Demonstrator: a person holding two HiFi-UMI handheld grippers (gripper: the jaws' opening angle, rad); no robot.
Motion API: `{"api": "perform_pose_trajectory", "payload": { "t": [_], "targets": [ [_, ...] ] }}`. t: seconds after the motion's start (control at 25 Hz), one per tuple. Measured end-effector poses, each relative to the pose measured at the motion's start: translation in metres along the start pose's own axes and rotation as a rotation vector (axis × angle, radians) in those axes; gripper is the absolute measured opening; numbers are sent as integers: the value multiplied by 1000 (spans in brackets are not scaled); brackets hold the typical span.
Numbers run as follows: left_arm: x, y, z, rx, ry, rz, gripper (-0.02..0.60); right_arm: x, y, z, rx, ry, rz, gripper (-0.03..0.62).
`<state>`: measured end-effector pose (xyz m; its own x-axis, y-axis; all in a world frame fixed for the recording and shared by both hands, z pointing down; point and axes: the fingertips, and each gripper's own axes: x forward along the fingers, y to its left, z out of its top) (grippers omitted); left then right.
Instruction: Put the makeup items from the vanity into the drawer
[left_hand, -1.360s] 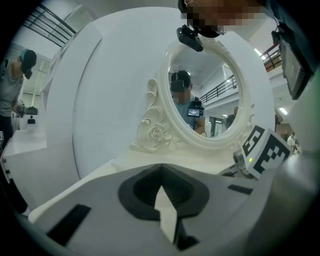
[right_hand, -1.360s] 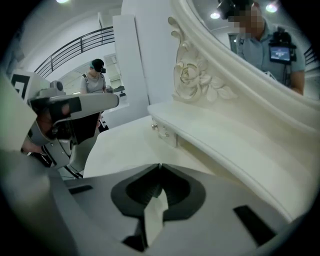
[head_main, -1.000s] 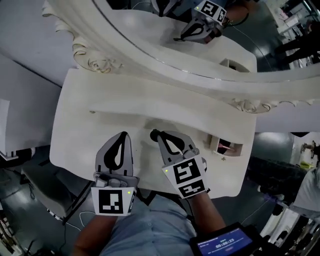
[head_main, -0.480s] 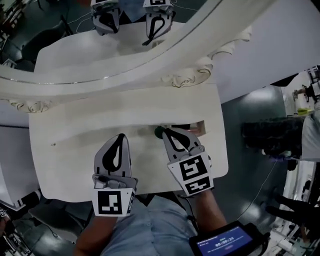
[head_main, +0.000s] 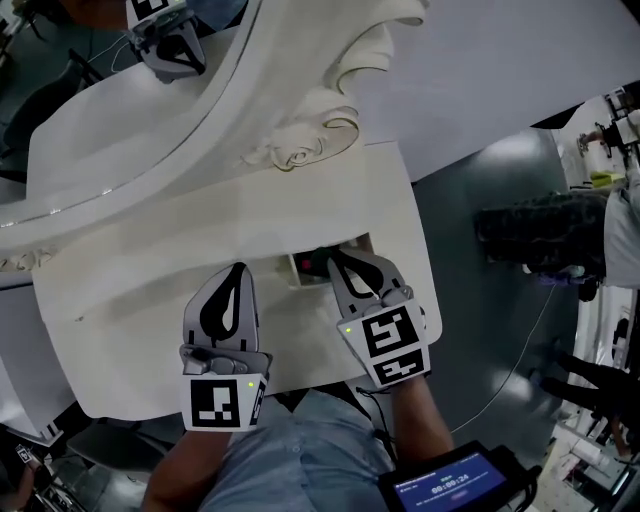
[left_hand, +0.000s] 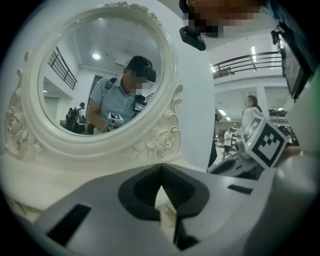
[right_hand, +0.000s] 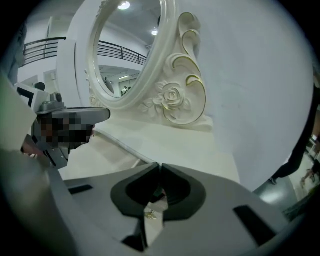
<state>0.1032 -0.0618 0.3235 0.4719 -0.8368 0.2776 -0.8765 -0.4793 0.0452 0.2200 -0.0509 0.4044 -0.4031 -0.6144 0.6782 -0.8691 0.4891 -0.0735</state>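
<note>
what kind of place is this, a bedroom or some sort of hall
Probably a big open hall, not a bedroom: the white vanity with its oval mirror stands on bare grey floor, and a balcony railing and other people show behind.

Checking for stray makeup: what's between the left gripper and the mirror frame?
Nothing. The head view shows only bare white vanity top between the left gripper and the mirror frame; the left gripper view agrees.

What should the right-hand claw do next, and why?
Probably ease the right gripper down slightly and open it: its jaws look shut on a small dark item, and its tips hang right at the open drawer.
</note>
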Motion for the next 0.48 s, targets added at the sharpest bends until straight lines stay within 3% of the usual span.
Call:
{"api": "perform_pose_trajectory", "payload": {
  "t": [0.28, 0.4, 0.48],
  "targets": [
    [24, -7, -18, -10, 43, -5, 0, 14, -21, -26, -8, 73, -6, 20],
    [31, -11, -22, -12, 51, -10, 0, 16, -29, -31, -2, 76, -22, 99],
    [33, -13, -25, -13, 57, -12, 0, 16, -32, -31, 1, 68, -24, 118]
  ]
}}
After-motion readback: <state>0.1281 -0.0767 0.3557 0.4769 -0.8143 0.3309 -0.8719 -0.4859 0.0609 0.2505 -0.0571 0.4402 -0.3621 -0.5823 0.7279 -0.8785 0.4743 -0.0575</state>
